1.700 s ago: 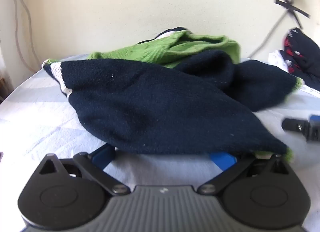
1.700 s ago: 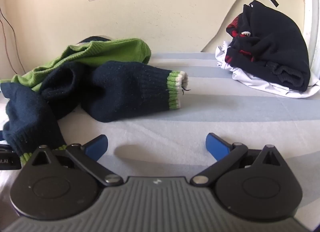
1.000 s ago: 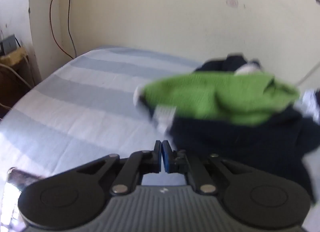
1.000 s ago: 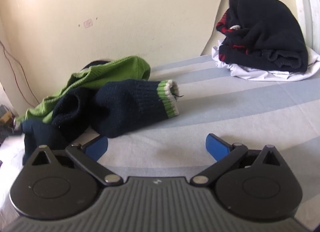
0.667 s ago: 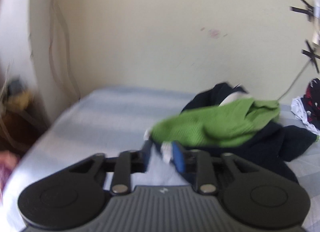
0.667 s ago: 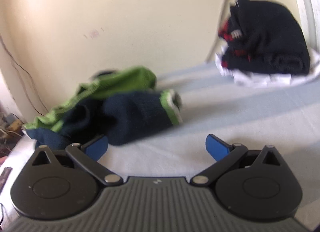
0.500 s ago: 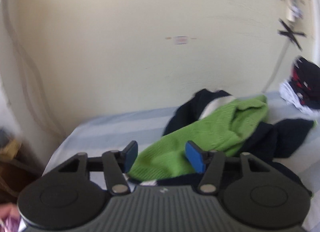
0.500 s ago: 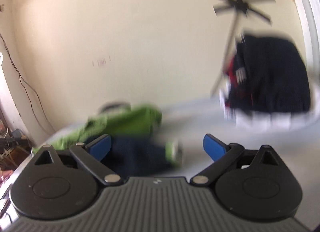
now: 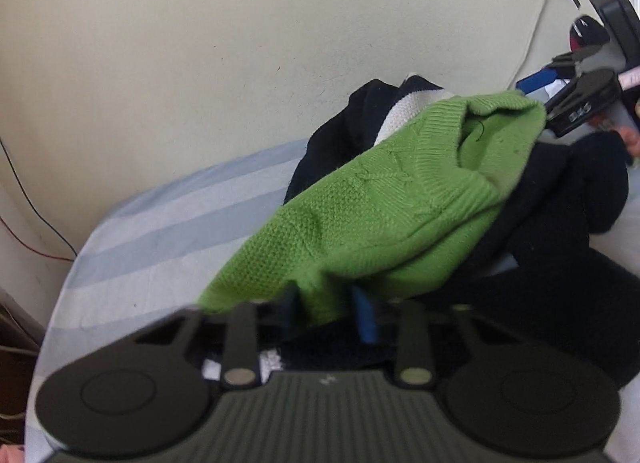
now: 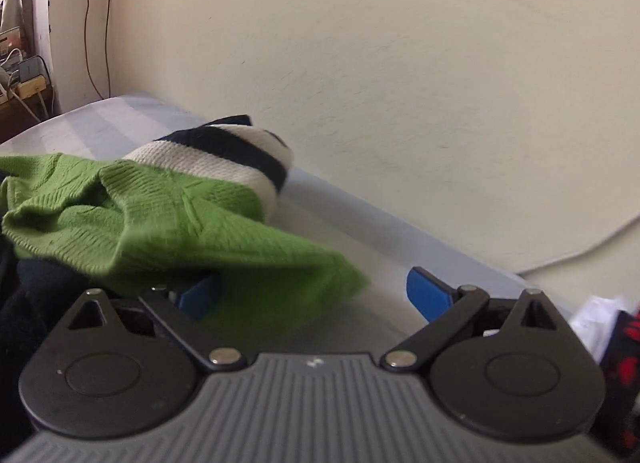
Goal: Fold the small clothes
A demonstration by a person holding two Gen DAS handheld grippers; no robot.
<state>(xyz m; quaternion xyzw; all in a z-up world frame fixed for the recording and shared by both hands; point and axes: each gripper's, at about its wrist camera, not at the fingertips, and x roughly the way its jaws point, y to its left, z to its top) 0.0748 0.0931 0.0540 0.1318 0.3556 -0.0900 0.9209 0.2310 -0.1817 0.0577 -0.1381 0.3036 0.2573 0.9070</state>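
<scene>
A green knit sweater (image 9: 380, 223) lies crumpled over navy garments (image 9: 560, 283) on the striped bed sheet (image 9: 160, 231). My left gripper (image 9: 326, 317) is at its near hem; the jaws are closing, and green fabric is pinched between the blue pads. At the sweater's far end my right gripper (image 10: 314, 295) stands wide, its jaws closing slightly. A green edge (image 10: 280, 275) lies over its left finger and between the jaws, but the pads do not press on it. A navy and white striped piece (image 10: 224, 155) pokes out behind. The right gripper (image 9: 540, 97) also shows in the left wrist view.
The cream wall runs close behind the pile, with a grey cable (image 10: 580, 251) along it. A stack of dark and red clothes on white cloth (image 10: 616, 335) sits at the right. The bed's left edge (image 9: 60, 303) drops off, with wires and plugs (image 10: 28, 79) beyond.
My left gripper opened, came in over the green hem and narrowed onto it. My right gripper swung left, away from the navy sleeve and the dark stack, to the green sweater's far end.
</scene>
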